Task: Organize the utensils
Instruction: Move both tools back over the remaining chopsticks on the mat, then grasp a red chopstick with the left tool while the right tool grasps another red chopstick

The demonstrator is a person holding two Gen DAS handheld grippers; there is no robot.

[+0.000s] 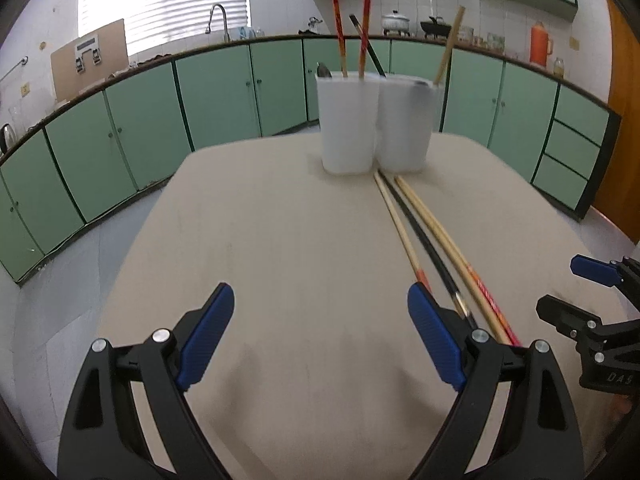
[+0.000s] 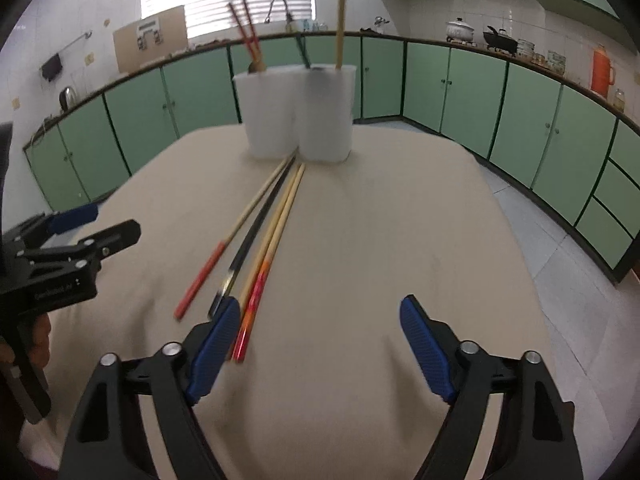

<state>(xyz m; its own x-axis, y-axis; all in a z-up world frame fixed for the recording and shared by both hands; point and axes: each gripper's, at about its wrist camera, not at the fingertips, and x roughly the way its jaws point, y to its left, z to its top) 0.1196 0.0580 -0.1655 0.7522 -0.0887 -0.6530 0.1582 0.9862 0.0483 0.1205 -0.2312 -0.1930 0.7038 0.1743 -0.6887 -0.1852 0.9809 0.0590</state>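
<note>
Several chopsticks (image 2: 276, 236) lie side by side on the beige table (image 2: 400, 220), pointing at two white tubs. The left tub (image 2: 268, 112) holds red chopsticks, a black one and a spoon. The right tub (image 2: 328, 112) holds one wooden chopstick. My right gripper (image 2: 320, 308) is open low over the table, and the red ends of two chopsticks lie just inside its left pad. My left gripper (image 1: 320, 296) is open over bare table. The lying chopsticks (image 1: 424, 240) run past the outside of its right finger. Both tubs (image 1: 376, 124) stand ahead of it.
Each gripper shows in the other's view: the right gripper (image 1: 568, 288) at the right edge, the left gripper (image 2: 104, 222) at the left edge with a hand behind it. Green kitchen cabinets (image 1: 220, 96) ring the table, with tiled floor (image 2: 560, 248) between.
</note>
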